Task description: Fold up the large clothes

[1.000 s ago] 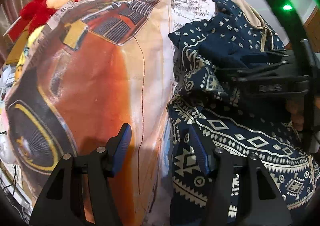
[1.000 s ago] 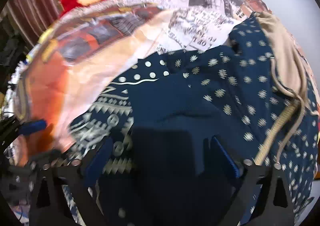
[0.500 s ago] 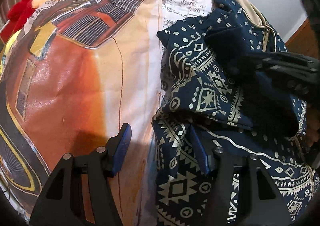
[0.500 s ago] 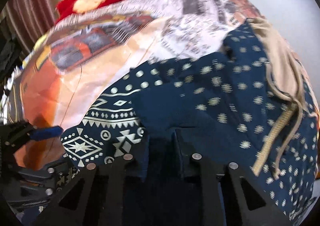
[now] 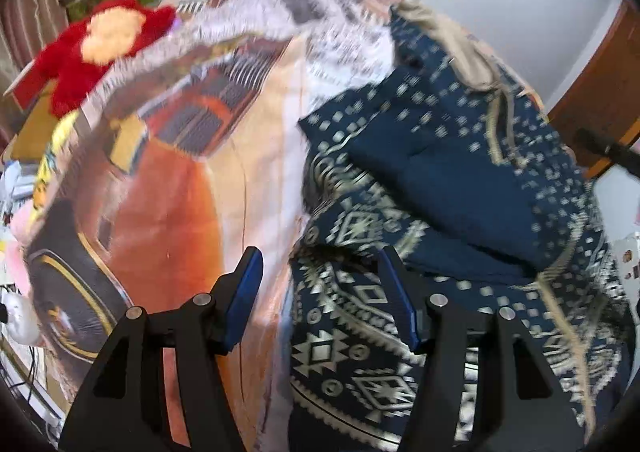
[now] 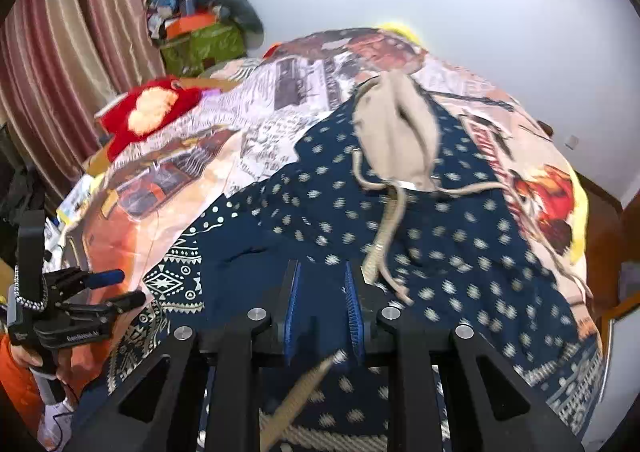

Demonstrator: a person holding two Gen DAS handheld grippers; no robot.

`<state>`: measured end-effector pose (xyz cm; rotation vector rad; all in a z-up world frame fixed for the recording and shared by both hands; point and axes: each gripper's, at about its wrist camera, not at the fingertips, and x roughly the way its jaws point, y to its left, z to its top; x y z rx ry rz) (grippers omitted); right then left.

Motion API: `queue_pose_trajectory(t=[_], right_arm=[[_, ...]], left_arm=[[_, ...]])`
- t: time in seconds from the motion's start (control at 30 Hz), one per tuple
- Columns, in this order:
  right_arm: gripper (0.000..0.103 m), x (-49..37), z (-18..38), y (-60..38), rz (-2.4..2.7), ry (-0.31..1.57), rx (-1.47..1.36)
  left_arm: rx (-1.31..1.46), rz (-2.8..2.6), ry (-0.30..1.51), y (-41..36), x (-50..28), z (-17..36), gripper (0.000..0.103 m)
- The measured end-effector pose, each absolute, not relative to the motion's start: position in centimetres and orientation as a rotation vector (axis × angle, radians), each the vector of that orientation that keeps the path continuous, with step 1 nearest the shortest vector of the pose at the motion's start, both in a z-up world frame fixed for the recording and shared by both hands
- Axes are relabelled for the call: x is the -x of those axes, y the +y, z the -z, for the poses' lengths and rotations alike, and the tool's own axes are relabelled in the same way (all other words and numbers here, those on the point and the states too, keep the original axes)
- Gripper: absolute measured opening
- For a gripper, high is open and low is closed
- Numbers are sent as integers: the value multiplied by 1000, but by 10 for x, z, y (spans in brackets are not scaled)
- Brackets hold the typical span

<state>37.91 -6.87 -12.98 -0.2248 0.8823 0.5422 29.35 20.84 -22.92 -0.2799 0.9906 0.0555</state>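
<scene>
Right wrist view: right gripper (image 6: 320,288) now pinching raised navy hoodie (image 6: 460,244), previously spread.

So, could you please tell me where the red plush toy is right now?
The red plush toy lies at the far left edge of the bed, in the upper left of both views, beside the striped curtain and in front of the green bag.

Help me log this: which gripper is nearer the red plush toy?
Left. The left gripper hangs over the bedspread's near-left part, on the red plush toy's side. The right gripper is over the navy hoodie, farther away.
</scene>
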Motion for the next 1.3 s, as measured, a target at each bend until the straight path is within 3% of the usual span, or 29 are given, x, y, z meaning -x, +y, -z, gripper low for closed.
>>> queue_pose_trajectory(t=[0.17, 0.37, 0.5, 0.53, 0.6, 0.87, 1.07, 1.17, 1.3], right_arm=[[18, -372, 123, -104, -529, 925, 166], [18, -370, 134, -148, -497, 1014, 53], [19, -366, 140, -186, -457, 1041, 0], [19, -364, 140, -196, -443, 1041, -9], [19, -359, 141, -217, -412, 1038, -20], [19, -334, 142, -288, -288, 997, -19], [19, -315, 135, -336, -237, 955, -105], [19, -305, 128, -355, -206, 932, -119], [19, -292, 123, -380, -168, 920, -146]], left_arm=[[375, 15, 973, 198, -315, 211, 59], [604, 53, 1131, 191, -380, 262, 57], [667, 11, 1151, 189, -405, 277, 35], [645, 2, 1148, 186, -411, 276, 21], [579, -21, 1155, 178, -418, 272, 9], [396, 111, 957, 100, -423, 170, 8], [302, 338, 813, -10, -434, 79, 8], [234, 406, 829, -67, -432, 80, 8], [120, 435, 946, -124, -424, 126, 8]])
